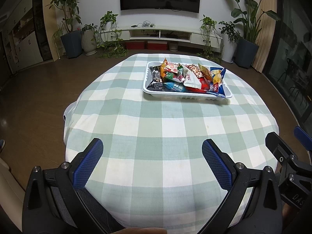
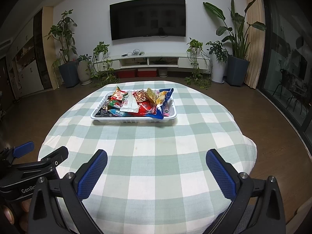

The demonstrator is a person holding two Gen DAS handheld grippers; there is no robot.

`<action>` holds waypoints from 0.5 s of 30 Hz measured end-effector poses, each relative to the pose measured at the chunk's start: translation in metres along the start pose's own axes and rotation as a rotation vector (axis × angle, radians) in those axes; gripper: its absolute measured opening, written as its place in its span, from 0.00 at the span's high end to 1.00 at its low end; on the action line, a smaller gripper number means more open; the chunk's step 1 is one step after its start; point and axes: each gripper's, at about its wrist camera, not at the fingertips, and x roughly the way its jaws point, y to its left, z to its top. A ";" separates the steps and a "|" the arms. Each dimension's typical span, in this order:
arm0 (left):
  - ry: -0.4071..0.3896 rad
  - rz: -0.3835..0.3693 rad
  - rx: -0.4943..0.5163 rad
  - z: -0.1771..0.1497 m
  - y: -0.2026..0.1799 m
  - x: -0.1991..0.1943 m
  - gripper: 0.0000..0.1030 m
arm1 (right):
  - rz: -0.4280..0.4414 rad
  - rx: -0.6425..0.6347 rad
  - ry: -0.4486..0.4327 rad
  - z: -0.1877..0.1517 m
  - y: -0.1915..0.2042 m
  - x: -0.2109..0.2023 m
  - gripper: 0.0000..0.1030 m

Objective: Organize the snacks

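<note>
While both grippers are hovering over the near edge of the bench (image 1: 136,120), nothing is being held. Left gripper (image 1: 152,148): jaws are standing wide apart, blue pads (image 1: 87,165) facing each other, only checked cloth showing between them. Right gripper (image 2: 156,158): same story, jaws spread wide, empty, blue pads (image 2: 91,175) over the green-and-white cloth. The two are sitting side by side; each one's black frame is showing at the edge of the other's view.

The white tray (image 2: 134,119) is sitting on the far half of the bench, well apart from both grippers, right of centre in the left view, slightly left of centre in the right view. Snacks are lying piled inside it, going left to right: dark packet (image 1: 156,84), red-and-orange packets (image 1: 172,68), green one (image 1: 168,76), teal packet (image 1: 175,87) at the front rim, white wrapper (image 2: 129,105) on top in the middle, red-and-gold foil packet (image 2: 140,95), yellow packets (image 2: 161,97), blue bag (image 2: 158,111) overhanging the front right rim.

A fingertip is showing at the bottom edge of the left view.
</note>
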 end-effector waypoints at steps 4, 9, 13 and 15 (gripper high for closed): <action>-0.001 0.000 0.000 0.000 0.000 0.000 0.00 | 0.000 0.000 0.001 0.000 0.000 0.000 0.00; 0.000 0.001 0.000 0.000 0.000 0.000 0.00 | 0.001 0.000 0.001 0.001 0.000 -0.001 0.00; 0.000 0.000 0.000 0.001 0.000 -0.001 0.00 | 0.001 0.001 0.002 0.002 0.000 -0.002 0.00; 0.001 0.001 0.000 0.001 0.000 -0.001 0.00 | 0.000 0.000 0.002 0.001 0.000 -0.002 0.00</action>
